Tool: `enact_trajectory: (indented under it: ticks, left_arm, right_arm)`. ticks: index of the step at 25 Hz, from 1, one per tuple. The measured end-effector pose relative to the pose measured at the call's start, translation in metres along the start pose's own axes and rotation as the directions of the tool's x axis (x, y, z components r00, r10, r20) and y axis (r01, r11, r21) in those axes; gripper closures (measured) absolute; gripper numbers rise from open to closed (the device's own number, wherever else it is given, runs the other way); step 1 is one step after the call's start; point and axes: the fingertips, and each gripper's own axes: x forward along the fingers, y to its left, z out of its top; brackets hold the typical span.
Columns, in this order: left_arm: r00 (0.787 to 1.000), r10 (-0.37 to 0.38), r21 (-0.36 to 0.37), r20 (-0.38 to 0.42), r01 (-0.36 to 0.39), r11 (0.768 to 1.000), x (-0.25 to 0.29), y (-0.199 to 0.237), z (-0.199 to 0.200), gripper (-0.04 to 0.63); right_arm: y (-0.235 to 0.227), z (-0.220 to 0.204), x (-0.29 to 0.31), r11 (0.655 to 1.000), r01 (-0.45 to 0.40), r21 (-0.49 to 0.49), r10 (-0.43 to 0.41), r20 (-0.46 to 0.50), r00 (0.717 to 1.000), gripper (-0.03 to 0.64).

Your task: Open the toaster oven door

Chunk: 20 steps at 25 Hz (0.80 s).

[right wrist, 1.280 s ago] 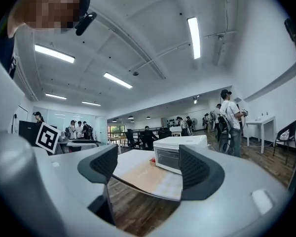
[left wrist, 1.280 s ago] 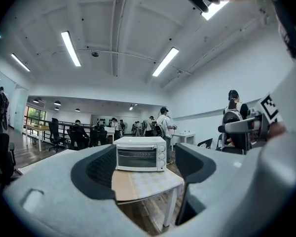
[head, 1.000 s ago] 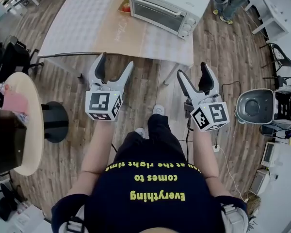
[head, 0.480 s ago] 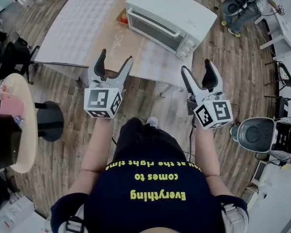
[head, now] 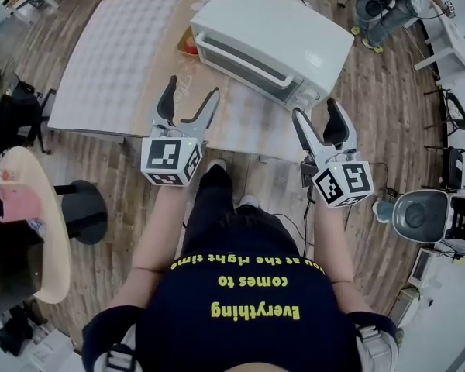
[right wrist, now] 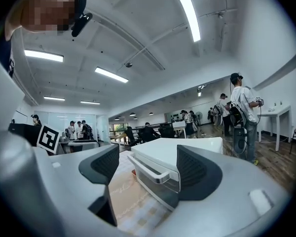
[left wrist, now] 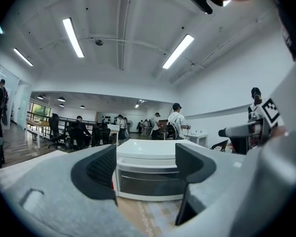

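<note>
Toaster oven [head: 271, 41], white, sat on the bench [head: 116, 68], door shut. Left hand-held gripper [head: 191, 91] and right hand-held gripper [head: 315, 110] hovered near its front, jaws wide apart, holding nothing.

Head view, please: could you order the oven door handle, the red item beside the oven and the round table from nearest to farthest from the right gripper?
1. Oven door handle, just ahead and to the left of the right gripper.
2. Red item, farther left, past the handle's end.
3. Round table, far left, beside the person.
</note>
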Motion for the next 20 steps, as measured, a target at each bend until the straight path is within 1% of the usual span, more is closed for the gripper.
enact_trajectory:
  ticks: [5,8,12,16,20]
  left_arm:
    - [0.995,-0.102,0.024,0.007,0.102,0.994,0.064,0.035,0.012,0.219]
    - [0.990,-0.142,0.025,-0.012,0.142,0.990,0.096,0.058,0.007,0.219]
    - [0.979,-0.196,0.015,-0.053,0.197,0.980,0.125,0.072,-0.006,0.219]
    - [0.971,-0.221,-0.001,-0.094,0.221,0.975,0.145,0.078,-0.022,0.219]
    - [0.967,-0.222,-0.021,-0.126,0.221,0.975,0.154,0.080,-0.037,0.221]
  right_arm:
    - [-0.014,0.006,0.044,0.994,0.108,0.007,-0.108,0.023,0.994,0.264]
    - [-0.021,0.002,0.068,0.987,0.161,0.016,-0.162,0.026,0.986,0.267]
    - [-0.029,-0.013,0.083,0.971,0.235,0.037,-0.235,-0.005,0.972,0.272]
    - [-0.037,-0.025,0.088,0.957,0.283,0.058,-0.281,-0.036,0.959,0.288]
    - [-0.039,-0.039,0.089,0.955,0.287,0.070,-0.281,-0.084,0.956,0.310]
